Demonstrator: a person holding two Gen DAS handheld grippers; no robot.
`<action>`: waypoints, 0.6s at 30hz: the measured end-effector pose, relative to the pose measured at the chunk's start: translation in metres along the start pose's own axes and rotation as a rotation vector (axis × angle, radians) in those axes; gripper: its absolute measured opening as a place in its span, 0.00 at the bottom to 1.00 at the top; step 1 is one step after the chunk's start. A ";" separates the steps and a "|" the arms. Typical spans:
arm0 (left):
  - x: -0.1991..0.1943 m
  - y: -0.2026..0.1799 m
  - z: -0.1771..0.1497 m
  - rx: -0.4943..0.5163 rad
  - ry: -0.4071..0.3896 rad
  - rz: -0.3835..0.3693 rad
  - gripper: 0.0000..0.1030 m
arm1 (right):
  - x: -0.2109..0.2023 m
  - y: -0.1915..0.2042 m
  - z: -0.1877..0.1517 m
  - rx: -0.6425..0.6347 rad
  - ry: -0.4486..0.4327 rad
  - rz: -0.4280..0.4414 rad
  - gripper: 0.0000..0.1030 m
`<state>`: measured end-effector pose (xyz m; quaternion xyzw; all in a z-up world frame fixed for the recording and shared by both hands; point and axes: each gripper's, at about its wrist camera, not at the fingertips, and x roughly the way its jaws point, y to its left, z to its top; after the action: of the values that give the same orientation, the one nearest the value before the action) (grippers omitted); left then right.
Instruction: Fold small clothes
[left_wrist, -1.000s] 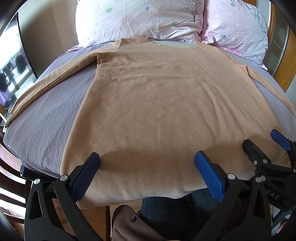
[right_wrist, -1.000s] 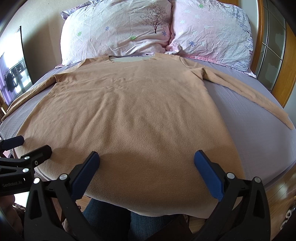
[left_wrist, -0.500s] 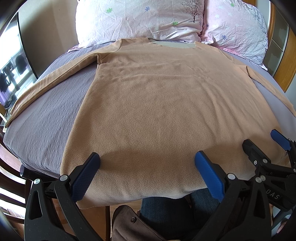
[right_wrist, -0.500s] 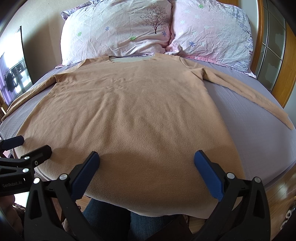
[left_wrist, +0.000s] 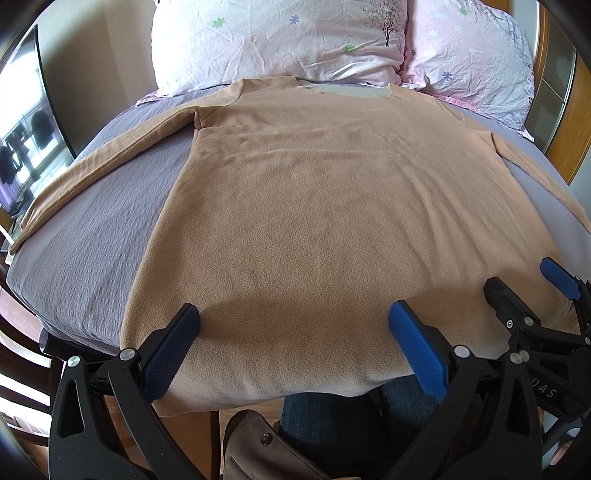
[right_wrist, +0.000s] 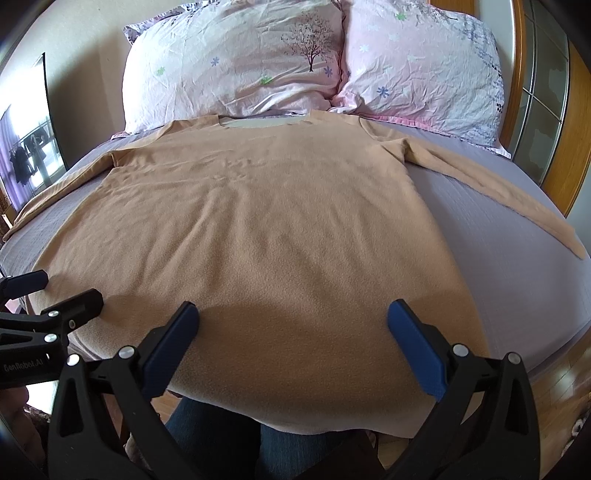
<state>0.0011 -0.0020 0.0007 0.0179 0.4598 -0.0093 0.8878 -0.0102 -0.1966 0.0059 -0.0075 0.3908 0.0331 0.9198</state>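
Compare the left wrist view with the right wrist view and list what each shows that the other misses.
Left wrist only: the brown bag under the bed's near edge, and the right hand-held gripper at the side.

Right wrist only: the shirt's right sleeve out to its cuff, and the left hand-held gripper.

Both: the tan long-sleeved shirt flat on the purple bedspread, two floral pillows, open jaws.

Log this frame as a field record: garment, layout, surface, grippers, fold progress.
garment: tan long-sleeve shirt, fleece-like
layout: spread flat, collar toward the pillows, both sleeves stretched out to the sides, hem hanging over the near edge of the bed
surface: grey-purple bedsheet
left gripper: jaws open, over the hem, holding nothing
right gripper: jaws open, over the hem, holding nothing
fold progress: none visible; no fold in the shirt yet
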 end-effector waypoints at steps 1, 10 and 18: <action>-0.002 0.000 0.000 0.000 -0.001 0.000 0.99 | 0.000 0.000 -0.001 -0.001 -0.007 0.001 0.98; -0.005 0.002 0.000 0.007 -0.019 -0.001 0.99 | -0.008 -0.039 -0.001 0.022 -0.143 0.144 0.98; -0.005 0.007 0.006 0.026 -0.078 -0.048 0.99 | -0.007 -0.242 0.052 0.604 -0.158 -0.009 0.82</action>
<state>0.0035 0.0043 0.0088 0.0182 0.4250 -0.0373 0.9042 0.0388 -0.4362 0.0438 0.2671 0.3104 -0.0881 0.9080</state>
